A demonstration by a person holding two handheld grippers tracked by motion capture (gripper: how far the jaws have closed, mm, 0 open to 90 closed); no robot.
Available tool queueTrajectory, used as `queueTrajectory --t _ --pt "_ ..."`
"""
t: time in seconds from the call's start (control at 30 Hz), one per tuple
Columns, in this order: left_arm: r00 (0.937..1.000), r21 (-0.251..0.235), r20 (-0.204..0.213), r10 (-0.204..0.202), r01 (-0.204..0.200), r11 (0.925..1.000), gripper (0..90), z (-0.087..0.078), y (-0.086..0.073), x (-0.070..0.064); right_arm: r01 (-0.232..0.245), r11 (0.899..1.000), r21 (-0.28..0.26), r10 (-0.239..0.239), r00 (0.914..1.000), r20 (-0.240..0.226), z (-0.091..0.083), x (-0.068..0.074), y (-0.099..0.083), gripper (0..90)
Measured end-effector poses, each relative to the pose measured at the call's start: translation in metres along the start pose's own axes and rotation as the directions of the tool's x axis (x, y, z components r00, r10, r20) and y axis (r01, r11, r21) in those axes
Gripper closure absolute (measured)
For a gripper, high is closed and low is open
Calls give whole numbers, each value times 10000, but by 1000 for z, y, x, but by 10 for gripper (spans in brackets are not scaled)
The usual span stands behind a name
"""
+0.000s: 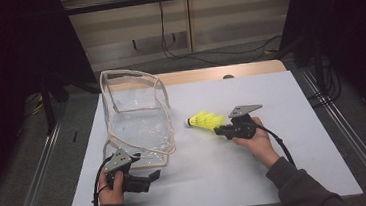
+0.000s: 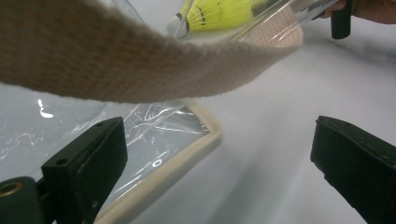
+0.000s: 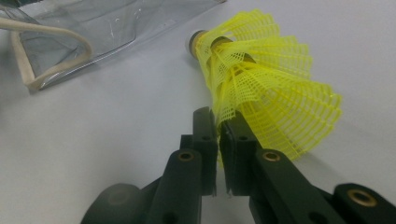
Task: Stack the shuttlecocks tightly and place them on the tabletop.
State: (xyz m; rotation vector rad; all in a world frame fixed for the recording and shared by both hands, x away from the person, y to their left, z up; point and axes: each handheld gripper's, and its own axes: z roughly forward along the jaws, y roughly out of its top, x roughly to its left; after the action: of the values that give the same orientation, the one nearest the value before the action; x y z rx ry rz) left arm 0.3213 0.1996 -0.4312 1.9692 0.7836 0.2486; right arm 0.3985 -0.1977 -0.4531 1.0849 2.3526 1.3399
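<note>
A stack of yellow plastic shuttlecocks [image 1: 205,120] [image 3: 261,84] [image 2: 219,11] is held just above the white table, white cork tip pointing left toward a clear plastic bag [image 1: 134,115] with beige trim. My right gripper [image 1: 222,129] [image 3: 218,123] is shut on the skirt's edge. My left gripper [image 1: 150,178] [image 2: 219,163] stands open near the table's front left, beside the bag's near corner [image 2: 187,135]. A beige strap [image 2: 116,60] of the bag hangs across the left gripper view, close to the camera.
The white board [image 1: 277,165] covers a wooden table with open room to the right and front. Cables lie on the floor behind. Metal rails run along both sides of the table.
</note>
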Motion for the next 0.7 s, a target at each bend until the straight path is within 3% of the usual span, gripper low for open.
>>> queueTrajectory --t 0.47,0.7 --pt "10000 39 -34 -2 2 10000 38 0 1 0 -123 9999 103 125 9999 -115 -3 4 -2 685" --pt "10000 16 -11 -2 2 10000 38 -1 0 0 -404 9992 -6 404 9986 336 -4 1 -1 547"
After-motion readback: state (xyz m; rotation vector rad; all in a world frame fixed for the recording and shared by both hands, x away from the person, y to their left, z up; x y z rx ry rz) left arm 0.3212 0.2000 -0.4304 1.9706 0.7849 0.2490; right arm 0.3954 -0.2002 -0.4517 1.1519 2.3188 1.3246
